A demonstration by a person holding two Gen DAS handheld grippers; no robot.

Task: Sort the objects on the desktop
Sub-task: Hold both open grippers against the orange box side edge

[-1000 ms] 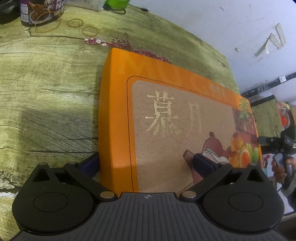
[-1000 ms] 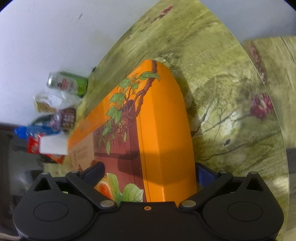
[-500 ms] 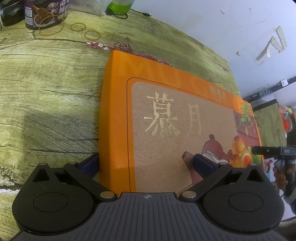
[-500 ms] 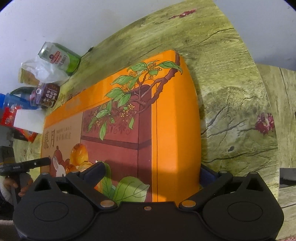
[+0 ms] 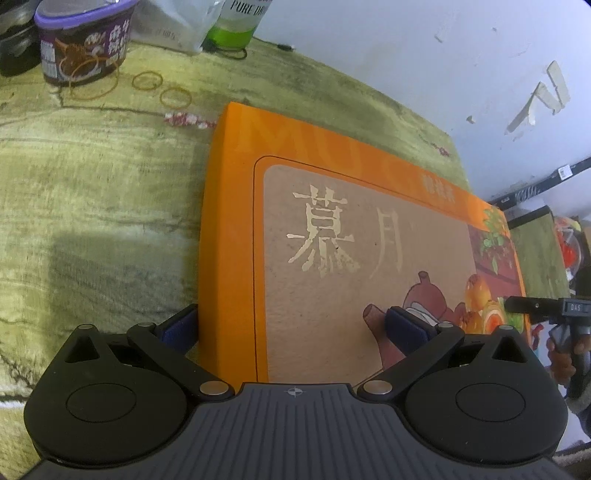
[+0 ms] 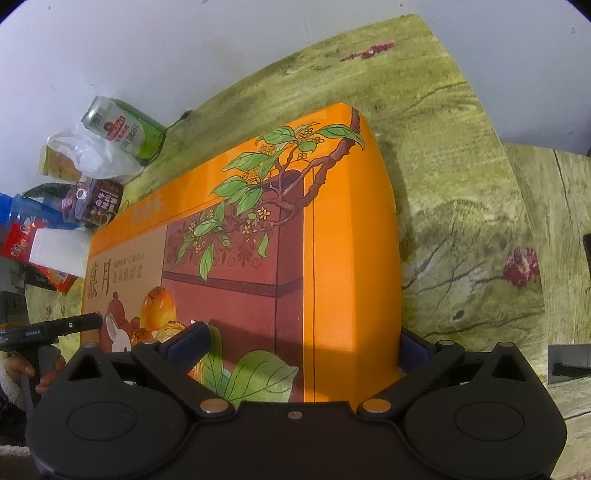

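Note:
A large flat orange gift box [image 5: 332, 240] with gold characters and a fruit picture lies over the green wood-grain table [image 5: 92, 184]. My left gripper [image 5: 290, 328] is shut on the box's left end, with one blue pad against the underside and the other on the printed face. In the right wrist view the same box [image 6: 258, 258] shows its leafy branch print. My right gripper [image 6: 301, 345] is shut on the opposite end, with one pad on the face and the other behind the orange side. Each view shows the other hand-held gripper at the box's far end.
A purple noodle cup [image 5: 81, 44], a green can [image 5: 240, 22] and a plastic bag [image 6: 92, 155] stand at the table's back by the white wall. Rubber bands [image 5: 147, 79] lie near the cup. A red packet [image 6: 33, 251] sits at the left edge. A second table surface [image 6: 554, 221] adjoins on the right.
Both grippers stayed shut on the box. The box levelled out and moved toward the back of the table; the cup and can now look closer in the left wrist view.

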